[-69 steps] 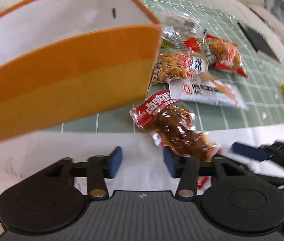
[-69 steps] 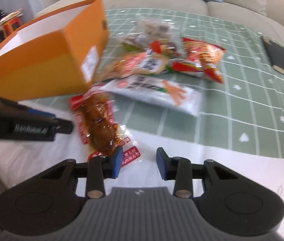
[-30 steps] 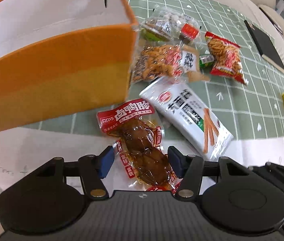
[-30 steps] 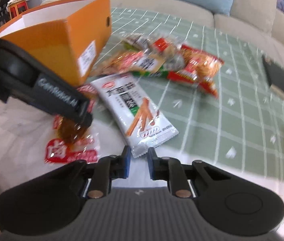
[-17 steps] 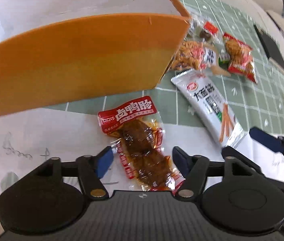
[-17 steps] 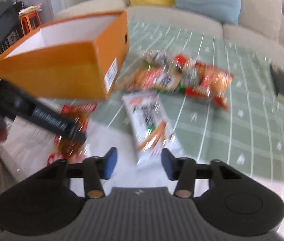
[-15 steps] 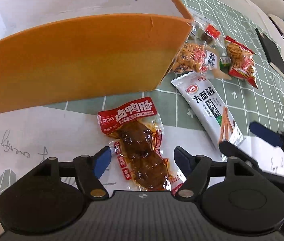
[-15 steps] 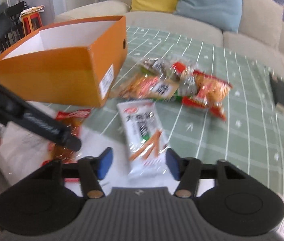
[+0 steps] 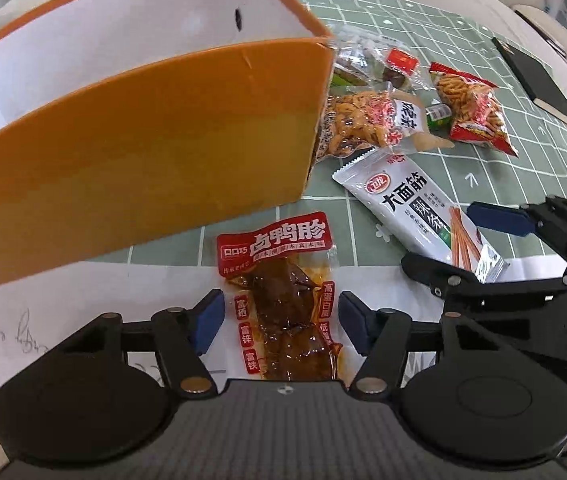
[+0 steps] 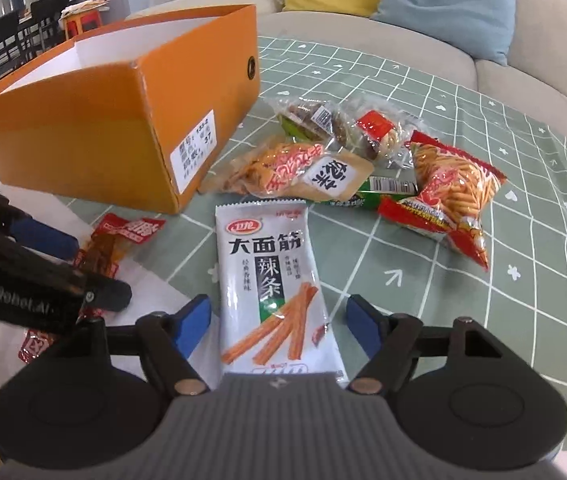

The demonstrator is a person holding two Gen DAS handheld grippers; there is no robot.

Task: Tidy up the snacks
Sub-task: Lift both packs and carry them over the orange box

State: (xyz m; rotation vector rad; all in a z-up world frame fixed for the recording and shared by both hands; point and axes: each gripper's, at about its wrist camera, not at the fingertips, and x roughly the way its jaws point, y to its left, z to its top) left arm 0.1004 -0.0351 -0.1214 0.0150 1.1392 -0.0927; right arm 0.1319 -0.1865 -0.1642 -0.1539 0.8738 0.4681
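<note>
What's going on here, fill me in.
A person is sorting snacks with a handheld gripper in each hand. The left gripper has its jaws open around the red braised-meat pack, and the right gripper has its jaws open around the white spicy-strip pack. Neither pack is gripped; both lie flat on the table. More snack bags sit piled beside the open orange box, which shows nothing inside from these views.

Beige sofa (image 10: 523,40) with 2 cushions behind green checked tablecloth (image 10: 523,300).
</note>
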